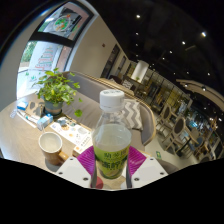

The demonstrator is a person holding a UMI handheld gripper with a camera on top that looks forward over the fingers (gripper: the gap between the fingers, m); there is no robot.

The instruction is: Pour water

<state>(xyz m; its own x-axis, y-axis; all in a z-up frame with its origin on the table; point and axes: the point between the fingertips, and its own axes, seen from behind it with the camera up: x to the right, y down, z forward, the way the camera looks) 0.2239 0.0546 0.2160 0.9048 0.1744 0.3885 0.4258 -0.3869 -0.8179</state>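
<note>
Bottle (112, 140), green label unreadable to us, white cap on, clamped in our gripper (112, 168); paper cup (51, 148) beside.

Looks like some cafe or office lounge. Pale wooden tabletop (22, 140) with a leafy green potted plant (57, 92) on it, framed posters (62, 22) up on the white wall behind. Dark ceiling with small round spotlights (138, 16), and rows of tables and chairs (165, 100) stretching off beyond.
</note>
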